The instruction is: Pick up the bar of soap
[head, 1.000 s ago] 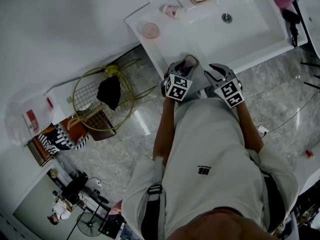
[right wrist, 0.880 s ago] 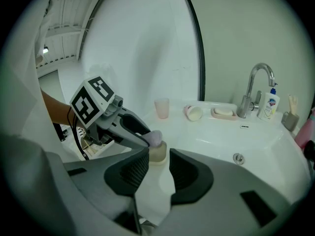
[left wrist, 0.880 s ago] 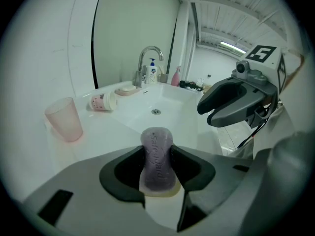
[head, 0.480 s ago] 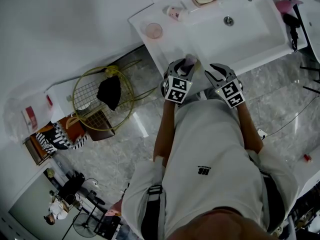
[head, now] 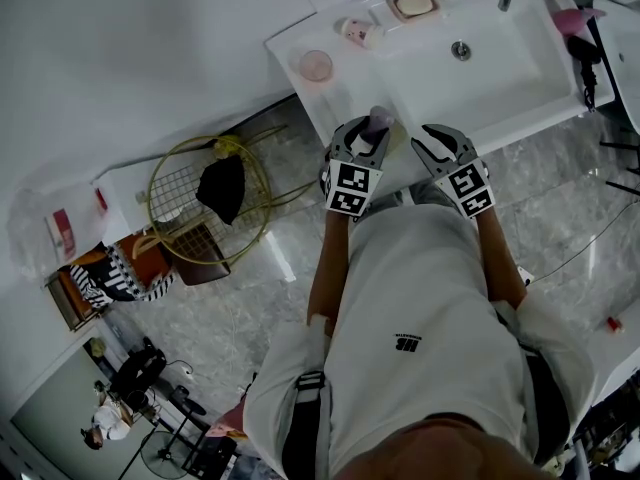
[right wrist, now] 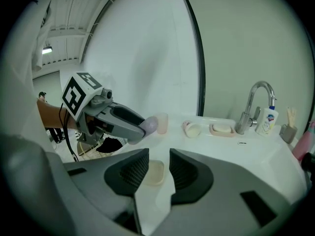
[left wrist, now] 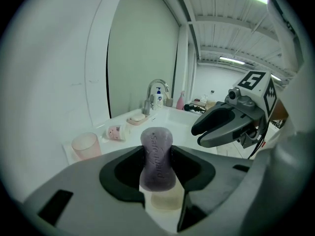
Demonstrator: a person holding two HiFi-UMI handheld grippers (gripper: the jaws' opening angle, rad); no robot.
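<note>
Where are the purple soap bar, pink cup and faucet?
purple soap bar (left wrist: 156, 156), left gripper view, middle of its face.
pink cup (left wrist: 86, 145), left gripper view, side wall.
faucet (right wrist: 242, 122), right gripper view, base.

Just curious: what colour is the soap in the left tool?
The soap is purple; the left gripper view shows it best.

1. White ceramic washbasin counter (head: 420, 73); clock directions are taken from its round drain (head: 461, 50) in the head view.
2. Translucent pink plastic cup (head: 316, 65), upright, at 9 o'clock.
3. Small pink-printed cup (head: 356, 32), lying on its side, at 10 o'clock.
4. Pink rectangular soap dish (head: 414, 5) at 11 o'clock.
5. Pale translucent tray (right wrist: 154, 172) at 7 o'clock, near the front edge.
</note>
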